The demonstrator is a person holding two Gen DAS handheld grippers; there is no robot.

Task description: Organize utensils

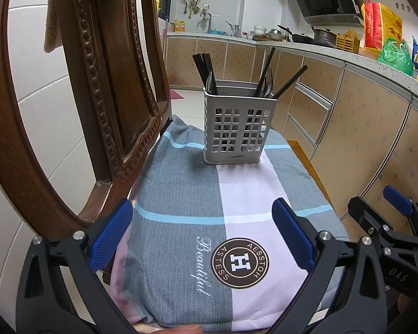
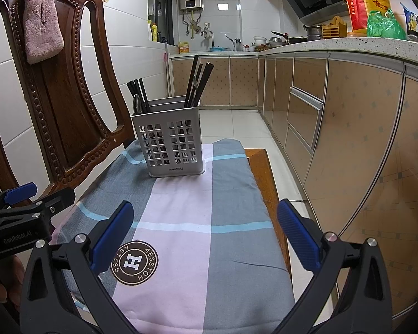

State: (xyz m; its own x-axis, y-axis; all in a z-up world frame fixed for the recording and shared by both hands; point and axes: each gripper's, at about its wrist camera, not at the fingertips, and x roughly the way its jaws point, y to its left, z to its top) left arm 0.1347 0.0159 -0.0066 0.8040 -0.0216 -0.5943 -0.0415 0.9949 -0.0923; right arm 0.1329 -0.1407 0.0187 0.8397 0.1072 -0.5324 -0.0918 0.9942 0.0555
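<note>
Since every utensil I can spot is already standing in the grey slotted cutlery caddy [image 1: 238, 128], black chopsticks [image 1: 204, 72] at its 10 o'clock corner and more chopsticks with forks [image 1: 267, 83] at 2 o'clock, this looks pretty much done to me. Nothing loose is showing on the plaid cloth [image 1: 186, 194] over the chair seat. Both the left gripper [image 1: 202, 236] and right gripper [image 2: 206, 236] hang at 6 o'clock of the caddy, well apart from it, jaws spread wide and empty.

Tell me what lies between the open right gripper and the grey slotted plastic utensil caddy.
Only bare checked grey, pink and blue cloth with its brown round logo; nothing else lies between the right gripper and the utensil caddy, seen in the right wrist view.
</note>
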